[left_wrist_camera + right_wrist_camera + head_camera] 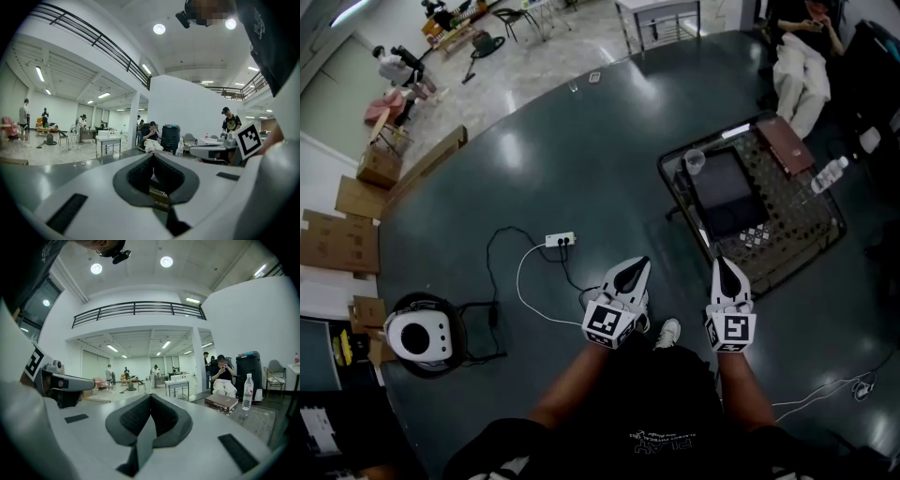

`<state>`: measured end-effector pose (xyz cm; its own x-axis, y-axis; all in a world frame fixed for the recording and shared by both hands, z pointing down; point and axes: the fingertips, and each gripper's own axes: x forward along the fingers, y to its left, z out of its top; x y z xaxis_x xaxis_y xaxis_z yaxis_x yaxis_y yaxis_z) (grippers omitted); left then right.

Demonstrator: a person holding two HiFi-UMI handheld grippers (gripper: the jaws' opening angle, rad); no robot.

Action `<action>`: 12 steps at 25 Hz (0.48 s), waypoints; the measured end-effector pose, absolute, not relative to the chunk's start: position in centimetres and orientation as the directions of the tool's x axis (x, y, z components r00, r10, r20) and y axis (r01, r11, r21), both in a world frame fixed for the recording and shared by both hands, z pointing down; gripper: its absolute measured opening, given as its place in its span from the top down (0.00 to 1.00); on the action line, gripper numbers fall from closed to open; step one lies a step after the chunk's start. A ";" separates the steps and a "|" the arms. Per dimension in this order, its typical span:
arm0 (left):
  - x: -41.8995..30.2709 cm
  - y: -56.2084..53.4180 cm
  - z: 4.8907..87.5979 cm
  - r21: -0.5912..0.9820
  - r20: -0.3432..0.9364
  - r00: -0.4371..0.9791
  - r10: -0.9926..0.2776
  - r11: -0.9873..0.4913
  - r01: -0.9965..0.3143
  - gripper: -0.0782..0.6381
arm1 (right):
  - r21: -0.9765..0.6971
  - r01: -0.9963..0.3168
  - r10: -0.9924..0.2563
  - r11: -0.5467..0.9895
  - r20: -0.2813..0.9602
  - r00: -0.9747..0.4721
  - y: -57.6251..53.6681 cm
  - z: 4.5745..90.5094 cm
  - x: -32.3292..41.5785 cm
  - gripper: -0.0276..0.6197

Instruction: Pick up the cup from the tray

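Note:
A clear plastic cup (695, 161) stands at the far left corner of a black tray (727, 192) on a low glass-topped table (792, 246). Both grippers are held close to the person's body, short of the table and pointing toward it. The left gripper (639, 263) is shut with nothing in it, out over the dark floor. The right gripper (721, 263) is also shut and empty, its tip at the table's near edge. In the left gripper view the jaws (152, 157) meet at the tip. The right gripper view shows its jaws (150, 397) pressed together too. Neither gripper view shows the cup.
A brown book (785, 142) and a water bottle (828, 174) lie on the table beyond the tray; both appear in the right gripper view, book (221, 402) and bottle (247, 391). A power strip (560, 240) with cables and a round white device (419, 337) sit on the floor at left. A seated person (806, 47) is behind the table.

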<state>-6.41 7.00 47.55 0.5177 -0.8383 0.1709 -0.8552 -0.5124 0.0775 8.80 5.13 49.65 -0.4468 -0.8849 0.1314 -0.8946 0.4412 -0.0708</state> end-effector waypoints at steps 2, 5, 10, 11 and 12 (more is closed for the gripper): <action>-6.3 6.1 47.6 0.082 0.171 0.526 -0.833 -0.520 -0.850 0.88 | -0.076 -0.898 -0.888 0.433 0.136 -0.440 4.3 49.8 8.8 0.94; -6.6 4.4 47.6 0.095 0.164 0.537 -0.828 -0.528 -0.844 0.88 | -0.088 -0.900 -0.888 0.427 0.147 -0.436 3.4 50.0 8.3 0.94; -7.2 1.5 47.6 0.099 0.162 0.560 -0.812 -0.552 -0.828 0.88 | -0.078 -0.907 -0.892 0.414 0.164 -0.421 1.7 50.3 7.4 0.94; -7.4 0.9 47.6 0.099 0.161 0.566 -0.809 -0.557 -0.825 0.88 | -0.078 -0.909 -0.894 0.409 0.166 -0.416 1.3 50.3 7.2 0.94; -7.5 0.3 47.6 0.099 0.160 0.571 -0.805 -0.563 -0.821 0.88 | -0.078 -0.911 -0.896 0.404 0.169 -0.411 0.9 50.4 7.0 0.94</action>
<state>-7.50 0.31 47.59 0.5714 -0.8049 0.1602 -0.8206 -0.5628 0.0990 7.04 0.93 50.37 -0.4114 -0.8957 0.1690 -0.9115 0.4040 -0.0776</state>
